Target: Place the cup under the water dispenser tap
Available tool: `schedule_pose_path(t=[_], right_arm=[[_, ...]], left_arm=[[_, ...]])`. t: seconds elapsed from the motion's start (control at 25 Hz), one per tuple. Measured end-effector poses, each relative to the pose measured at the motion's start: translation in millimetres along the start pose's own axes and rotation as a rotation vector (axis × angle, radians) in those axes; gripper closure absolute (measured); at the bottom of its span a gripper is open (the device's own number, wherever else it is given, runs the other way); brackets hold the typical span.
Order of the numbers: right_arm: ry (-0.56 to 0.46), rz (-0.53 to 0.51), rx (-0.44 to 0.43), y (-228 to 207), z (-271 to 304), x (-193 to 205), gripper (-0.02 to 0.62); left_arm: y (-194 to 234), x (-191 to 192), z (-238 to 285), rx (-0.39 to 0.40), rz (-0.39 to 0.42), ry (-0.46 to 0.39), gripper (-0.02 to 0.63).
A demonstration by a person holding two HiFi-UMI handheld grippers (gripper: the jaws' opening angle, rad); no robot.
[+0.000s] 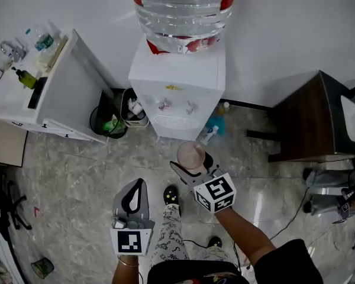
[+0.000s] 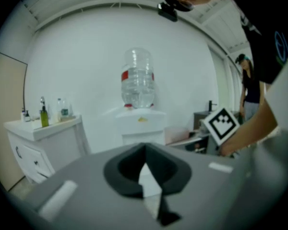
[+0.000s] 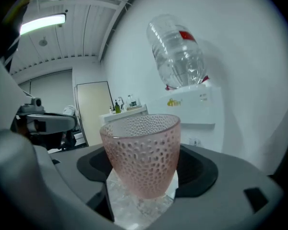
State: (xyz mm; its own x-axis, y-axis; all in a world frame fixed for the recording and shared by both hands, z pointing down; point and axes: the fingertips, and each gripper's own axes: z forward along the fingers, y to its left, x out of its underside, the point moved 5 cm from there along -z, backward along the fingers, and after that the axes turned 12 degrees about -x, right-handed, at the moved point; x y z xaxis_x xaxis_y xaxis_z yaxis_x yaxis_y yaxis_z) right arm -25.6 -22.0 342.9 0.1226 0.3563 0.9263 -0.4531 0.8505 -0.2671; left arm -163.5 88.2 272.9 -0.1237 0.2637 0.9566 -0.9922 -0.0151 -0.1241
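A pink dimpled cup (image 3: 141, 152) stands upright between the jaws of my right gripper (image 3: 144, 176), which is shut on it. From the head view the cup (image 1: 190, 154) hangs just in front of the white water dispenser (image 1: 178, 87), below its two taps (image 1: 176, 105). A big clear water bottle (image 1: 183, 13) tops the dispenser. My left gripper (image 1: 134, 197) is held lower left, its jaws closed together with nothing in them. In the left gripper view the dispenser (image 2: 140, 126) stands straight ahead.
A white cabinet (image 1: 59, 93) with bottles stands left of the dispenser, a black bin (image 1: 109, 122) between them. A dark brown table (image 1: 307, 117) is at the right. A spray bottle (image 1: 208, 134) lies on the marble floor by the dispenser's base.
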Motion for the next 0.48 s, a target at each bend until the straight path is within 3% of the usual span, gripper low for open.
schedule_pose_path(t=[0.24, 0.48], right_arm=[[0.031, 0.021, 0.112, -89.4, 140.8, 76.0, 0.215], [0.081, -0.003, 0.196, -142.0, 221.7, 139.8, 0.215]], left_arm=[[38.9, 89.3, 83.1, 0.008, -0.059, 0.123, 0.607], [66.4, 150.6, 128.9, 0.003, -0.058, 0.215, 0.607]])
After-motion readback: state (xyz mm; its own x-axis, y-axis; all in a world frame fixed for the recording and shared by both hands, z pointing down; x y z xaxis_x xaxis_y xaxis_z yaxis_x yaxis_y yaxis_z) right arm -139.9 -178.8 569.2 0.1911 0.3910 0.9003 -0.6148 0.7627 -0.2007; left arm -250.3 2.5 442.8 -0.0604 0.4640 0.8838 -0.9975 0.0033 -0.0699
